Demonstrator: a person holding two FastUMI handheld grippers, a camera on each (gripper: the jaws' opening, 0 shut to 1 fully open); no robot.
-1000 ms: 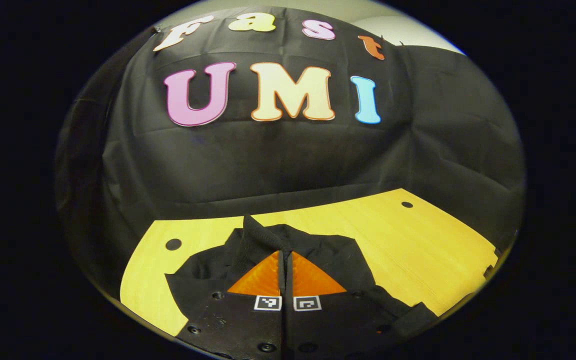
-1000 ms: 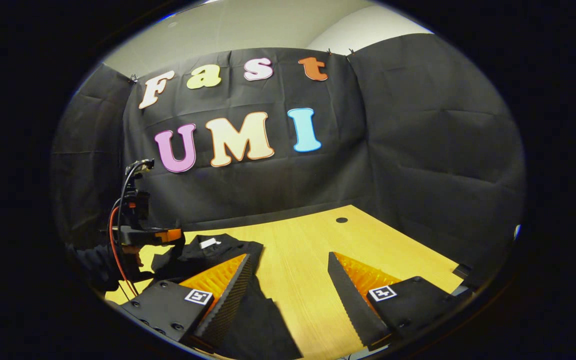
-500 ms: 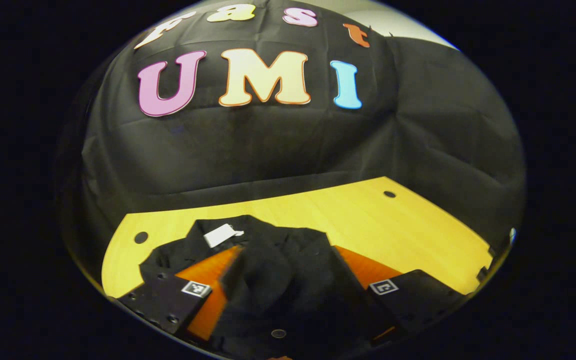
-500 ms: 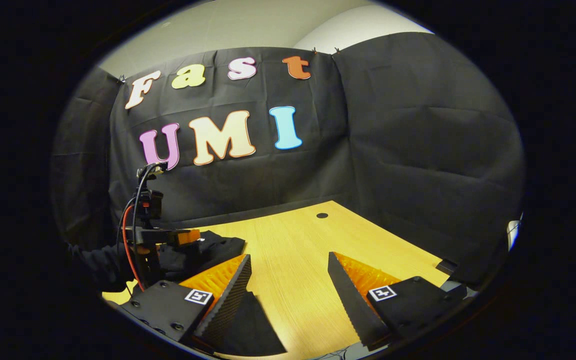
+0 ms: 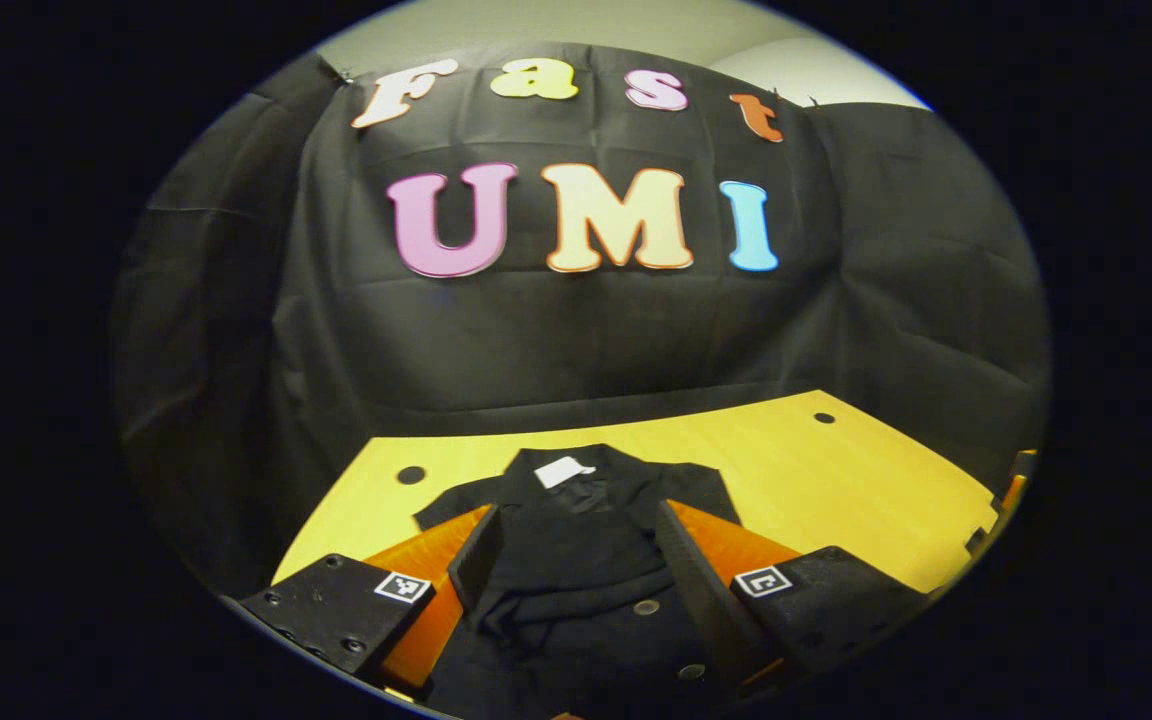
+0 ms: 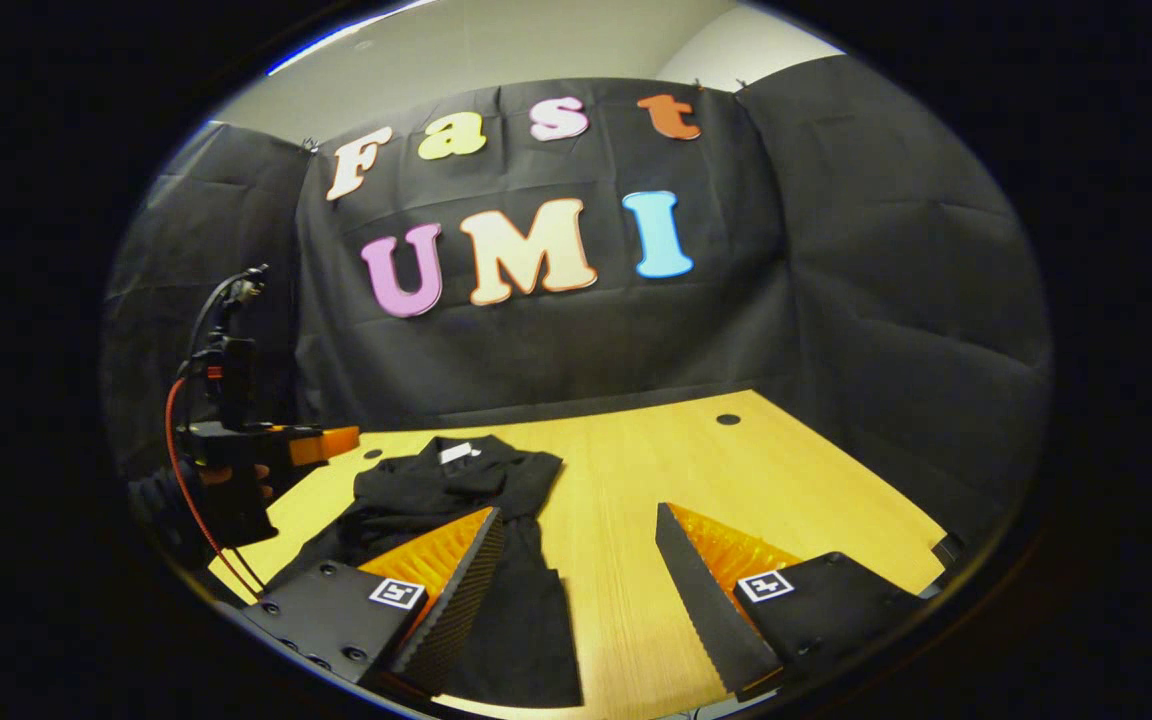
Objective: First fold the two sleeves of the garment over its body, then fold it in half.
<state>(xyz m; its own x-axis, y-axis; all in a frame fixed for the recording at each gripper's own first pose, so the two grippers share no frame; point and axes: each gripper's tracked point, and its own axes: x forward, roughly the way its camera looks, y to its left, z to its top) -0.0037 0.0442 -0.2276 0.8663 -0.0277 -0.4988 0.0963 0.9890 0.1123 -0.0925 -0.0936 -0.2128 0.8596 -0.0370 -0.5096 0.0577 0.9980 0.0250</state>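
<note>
In the left gripper view, the left gripper (image 5: 574, 540) is held with its fingers spread apart above the garment (image 5: 576, 560), nothing being clasped between them. The black garment is laid on the table (image 5: 836, 480), its collar end turned toward the booth's wall and a white tag (image 5: 563, 471) seen at the neck; the writing on the tag cannot be read. Small buttons (image 5: 646, 607) are seen on the near fabric. Two round holes (image 5: 411, 474) are set in the tabletop near its far edge.

In the right gripper view, the right gripper (image 6: 576, 545) is likewise spread wide, bare wood showing between the fingers. The garment is seen left of it, partly hidden behind the left-hand finger (image 6: 451, 580). Farther left, the left gripper (image 6: 321, 443) is held in a hand (image 6: 236, 478) just above the table, a red cable (image 6: 181, 470) trailing from it.
</note>
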